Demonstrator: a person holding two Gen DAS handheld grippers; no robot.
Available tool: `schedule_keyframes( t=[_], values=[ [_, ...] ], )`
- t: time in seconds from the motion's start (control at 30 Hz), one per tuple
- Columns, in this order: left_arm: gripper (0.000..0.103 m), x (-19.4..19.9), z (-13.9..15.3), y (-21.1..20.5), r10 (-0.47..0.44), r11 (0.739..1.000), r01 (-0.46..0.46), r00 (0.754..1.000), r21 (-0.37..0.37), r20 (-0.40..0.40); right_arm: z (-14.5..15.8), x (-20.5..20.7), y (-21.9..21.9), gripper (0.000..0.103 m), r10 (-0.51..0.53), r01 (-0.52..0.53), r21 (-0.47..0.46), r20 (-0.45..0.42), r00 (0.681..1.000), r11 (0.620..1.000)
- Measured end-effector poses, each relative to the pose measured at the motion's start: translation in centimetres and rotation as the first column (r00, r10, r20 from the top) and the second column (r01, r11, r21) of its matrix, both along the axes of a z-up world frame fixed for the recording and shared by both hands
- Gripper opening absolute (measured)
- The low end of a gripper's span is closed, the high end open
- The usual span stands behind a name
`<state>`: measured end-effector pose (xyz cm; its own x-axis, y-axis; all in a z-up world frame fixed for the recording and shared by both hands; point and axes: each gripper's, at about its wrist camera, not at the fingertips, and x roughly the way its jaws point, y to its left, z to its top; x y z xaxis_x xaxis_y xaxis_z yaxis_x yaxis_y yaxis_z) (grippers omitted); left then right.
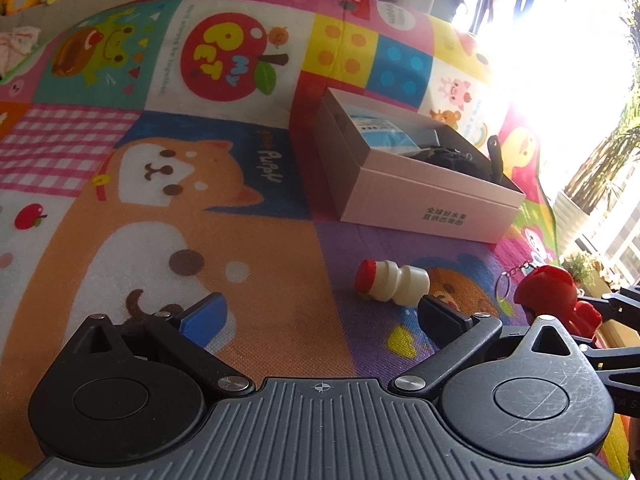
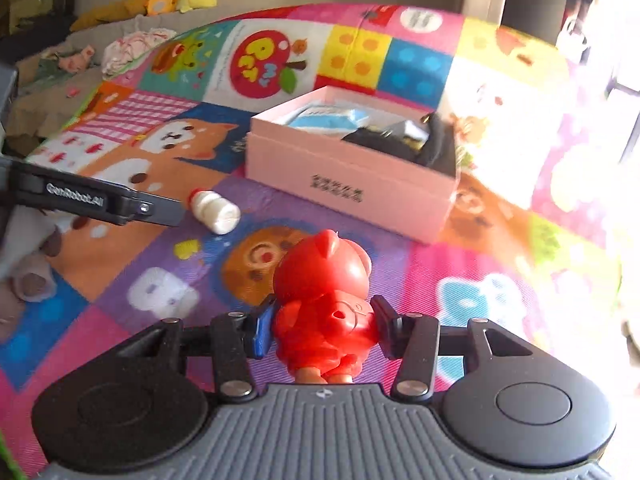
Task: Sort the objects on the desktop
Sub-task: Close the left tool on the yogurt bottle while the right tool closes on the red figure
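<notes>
1. One red pig figure (image 2: 324, 300), one small white bottle (image 1: 390, 286) with a red cap, and one pink box (image 2: 352, 184) sit on your play mat (image 1: 160, 240).
2. Your right gripper (image 2: 324, 326) has both pads against the pig's sides.
3. Your left gripper (image 1: 320, 320) stands wide open and empty; the bottle lies at one o'clock, beyond its fingertips.

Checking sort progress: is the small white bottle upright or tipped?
Tipped. The white bottle lies on its side on the mat, red cap sideways.

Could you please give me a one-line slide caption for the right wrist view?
Right gripper closed on a red pig figurine above the play mat, pink box ahead.
</notes>
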<state>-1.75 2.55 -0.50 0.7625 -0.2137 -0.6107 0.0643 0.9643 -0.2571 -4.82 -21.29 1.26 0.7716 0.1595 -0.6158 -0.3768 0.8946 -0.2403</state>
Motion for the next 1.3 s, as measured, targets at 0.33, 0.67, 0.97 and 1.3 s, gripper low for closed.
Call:
schedule_keyframes(
  t=[0.33, 0.67, 0.97, 1.3],
  values=[
    [0.103, 0.2, -0.1, -1.7, -0.032, 0.999, 0.032, 0.999, 0.034, -0.001, -0.4, -0.9, -1.5, 0.07, 0.031, -0.025, 0.154, -0.037, 0.999, 0.988],
    [0.103, 0.9, -0.2, -2.7, -0.054, 0.996, 0.054, 0.999, 0.074, -0.004, -1.3, -1.3, -3.4, 0.101, -0.007, 0.036, 0.253, -0.116, 0.993, 0.967],
    [0.101, 1.8, 0.0, -5.7, -0.127, 0.978, 0.12, 0.991, 0.169, 0.032, -2.2, -0.4, -3.1, 0.103, -0.023, 0.069, 0.235, -0.191, 0.981, 0.97],
    [0.062, 2.8, 0.0, -6.7, -0.146, 0.969, 0.138, 0.989, 0.204, 0.022, -2.4, -0.6, -2.6, 0.103, -0.031, 0.067, 0.198, -0.18, 0.983, 0.978]
  ],
)
